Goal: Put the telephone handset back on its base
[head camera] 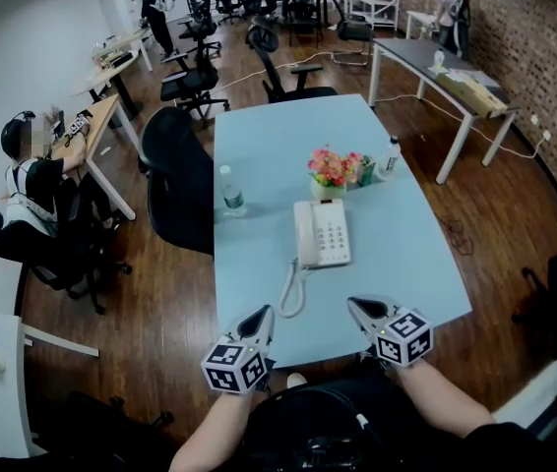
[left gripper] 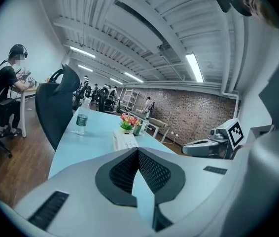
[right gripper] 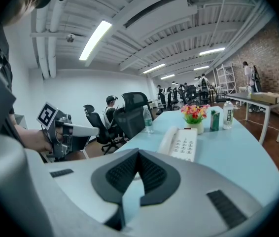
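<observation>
A white telephone (head camera: 324, 234) lies in the middle of the light blue table (head camera: 397, 264), its handset (head camera: 304, 234) resting along the left side of the base and its coiled cord (head camera: 293, 289) trailing toward me. Both grippers hover over the table's near edge, short of the phone. My left gripper (head camera: 264, 314) is shut with nothing in it, and so is my right gripper (head camera: 355, 306). In the left gripper view the phone (left gripper: 123, 140) lies ahead beyond the closed tips (left gripper: 137, 150). In the right gripper view the handset (right gripper: 168, 139) and keypad sit past the closed tips (right gripper: 138, 152).
Beyond the phone stand a flower pot (head camera: 333, 171), a green carton (head camera: 365, 172) and a small bottle (head camera: 390, 155). A water bottle (head camera: 231, 192) stands at the table's left edge beside a black office chair (head camera: 178, 177). A person sits at a desk on the far left.
</observation>
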`<action>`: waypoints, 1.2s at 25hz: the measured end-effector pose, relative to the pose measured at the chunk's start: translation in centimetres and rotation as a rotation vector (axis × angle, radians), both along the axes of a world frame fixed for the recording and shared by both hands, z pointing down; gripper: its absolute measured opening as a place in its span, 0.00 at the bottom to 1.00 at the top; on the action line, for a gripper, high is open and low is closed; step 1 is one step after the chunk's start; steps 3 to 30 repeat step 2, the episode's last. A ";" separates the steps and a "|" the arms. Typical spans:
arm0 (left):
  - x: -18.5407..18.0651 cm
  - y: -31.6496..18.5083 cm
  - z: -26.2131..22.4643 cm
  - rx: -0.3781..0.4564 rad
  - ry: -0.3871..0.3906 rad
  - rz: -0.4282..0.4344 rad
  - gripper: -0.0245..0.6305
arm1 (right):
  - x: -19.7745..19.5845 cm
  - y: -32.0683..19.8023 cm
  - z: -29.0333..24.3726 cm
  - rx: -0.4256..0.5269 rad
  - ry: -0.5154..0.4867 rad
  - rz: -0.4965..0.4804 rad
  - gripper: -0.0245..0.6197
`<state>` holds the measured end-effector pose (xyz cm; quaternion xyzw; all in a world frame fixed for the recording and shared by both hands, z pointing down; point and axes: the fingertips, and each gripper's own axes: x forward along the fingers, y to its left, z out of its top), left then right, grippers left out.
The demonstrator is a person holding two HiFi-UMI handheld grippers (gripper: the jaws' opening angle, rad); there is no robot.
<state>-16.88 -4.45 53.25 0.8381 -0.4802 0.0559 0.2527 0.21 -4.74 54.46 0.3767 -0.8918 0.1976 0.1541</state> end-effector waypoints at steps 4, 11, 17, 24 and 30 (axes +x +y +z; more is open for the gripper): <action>0.1 0.0 0.0 -0.001 -0.001 0.002 0.04 | 0.1 0.1 0.2 -0.004 -0.004 0.000 0.06; 0.1 0.0 0.0 -0.001 -0.001 0.002 0.04 | 0.1 0.1 0.2 -0.004 -0.004 0.000 0.06; 0.1 0.0 0.0 -0.001 -0.001 0.002 0.04 | 0.1 0.1 0.2 -0.004 -0.004 0.000 0.06; 0.1 0.0 0.0 -0.001 -0.001 0.002 0.04 | 0.1 0.1 0.2 -0.004 -0.004 0.000 0.06; 0.1 0.0 0.0 -0.001 -0.001 0.002 0.04 | 0.1 0.1 0.2 -0.004 -0.004 0.000 0.06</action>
